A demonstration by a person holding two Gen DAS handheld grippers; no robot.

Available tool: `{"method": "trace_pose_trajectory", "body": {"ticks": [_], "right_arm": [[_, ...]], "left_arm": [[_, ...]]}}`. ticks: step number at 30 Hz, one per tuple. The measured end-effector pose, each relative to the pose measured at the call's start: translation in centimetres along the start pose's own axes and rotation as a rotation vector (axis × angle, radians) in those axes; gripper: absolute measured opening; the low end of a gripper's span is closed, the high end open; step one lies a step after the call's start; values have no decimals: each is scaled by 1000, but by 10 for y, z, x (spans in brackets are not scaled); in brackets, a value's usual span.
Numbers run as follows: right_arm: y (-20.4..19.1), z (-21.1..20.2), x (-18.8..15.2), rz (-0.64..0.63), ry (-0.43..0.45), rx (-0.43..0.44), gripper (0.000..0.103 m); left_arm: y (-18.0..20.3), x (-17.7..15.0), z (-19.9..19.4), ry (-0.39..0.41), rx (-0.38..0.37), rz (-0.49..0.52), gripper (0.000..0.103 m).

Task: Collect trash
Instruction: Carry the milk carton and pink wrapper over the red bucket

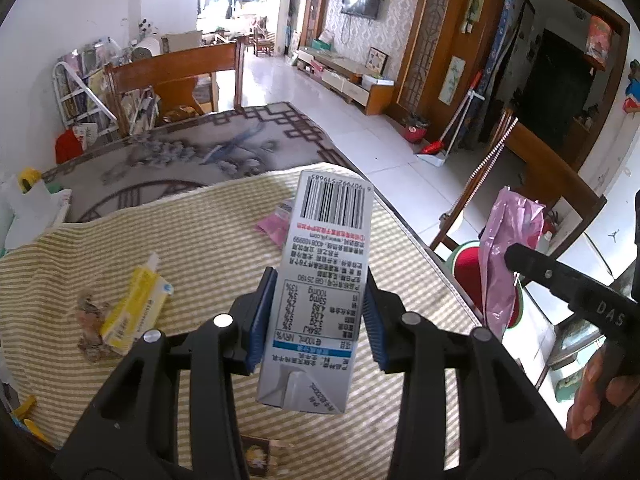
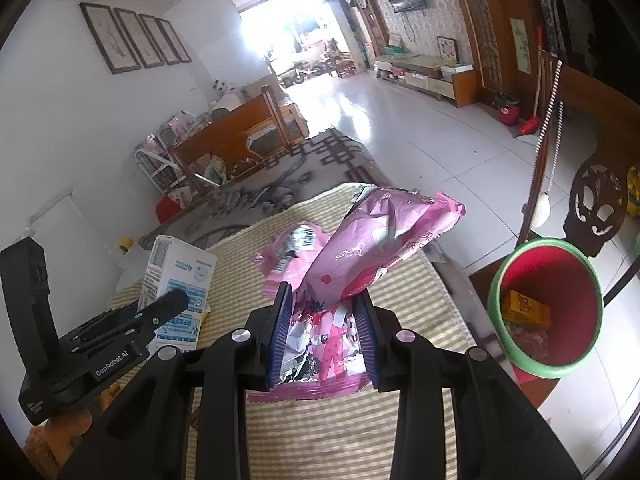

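Left tool (image 1: 316, 316): blue ribbed pads clamped on the two narrow sides of a milk carton (image 1: 320, 280), held off the desk. Carton is a slim white-grey box with a printed nutrition table, a blue band near its lower end and a barcode at the far end; the lower end has folded triangular flaps. In the right wrist view the same carton (image 2: 176, 280) appears at left with pale blue panels on its face.

Right tool (image 2: 322, 332): pads closed on a crumpled pink wrapper (image 2: 372, 252), gripping its torn lower part where the silver foil lining shows. The upper part of the wrapper stands up and leans away to the right, glossy pink with white print.

Desk below both tools carries a yellow-and-white striped cloth (image 1: 208, 248). On the cloth, left: a yellow tube box (image 1: 134, 312) lying against a small heap of brownish scraps (image 1: 90, 320). Farther ahead: a second flat pink wrapper (image 1: 276, 224), barcode visible on it in the right wrist view.

Beside the desk, to the right and lower: a round bin (image 2: 548, 308), green rim, red inside, holding a yellow box and some scraps.
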State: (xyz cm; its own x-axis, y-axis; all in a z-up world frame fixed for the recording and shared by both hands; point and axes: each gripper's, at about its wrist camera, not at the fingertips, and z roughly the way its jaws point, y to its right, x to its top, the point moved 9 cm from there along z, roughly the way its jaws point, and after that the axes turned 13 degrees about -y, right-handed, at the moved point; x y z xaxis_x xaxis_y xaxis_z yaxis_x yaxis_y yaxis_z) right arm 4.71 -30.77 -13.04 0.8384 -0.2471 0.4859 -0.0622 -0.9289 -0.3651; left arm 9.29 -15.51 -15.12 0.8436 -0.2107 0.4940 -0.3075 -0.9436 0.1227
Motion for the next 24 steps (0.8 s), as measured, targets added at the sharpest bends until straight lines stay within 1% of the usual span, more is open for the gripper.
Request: {"method": "trace_pose_trajectory", "body": {"ticks": [7,11,14,24], "right_arm": [[40,-14,5,45,18,-24,32],[67,-25,8,81,36,-36,32],[85,-32,7,109,42,-40,32],[169,-68,9,203,86,-82,32]], "left_arm": [[42,9,17,-25,-28,42,39],[71,15,30,-47,-32,86,39],[98,20,42,-65,-49,119,39],[185,33,72,-79,-125,207,39]]}}
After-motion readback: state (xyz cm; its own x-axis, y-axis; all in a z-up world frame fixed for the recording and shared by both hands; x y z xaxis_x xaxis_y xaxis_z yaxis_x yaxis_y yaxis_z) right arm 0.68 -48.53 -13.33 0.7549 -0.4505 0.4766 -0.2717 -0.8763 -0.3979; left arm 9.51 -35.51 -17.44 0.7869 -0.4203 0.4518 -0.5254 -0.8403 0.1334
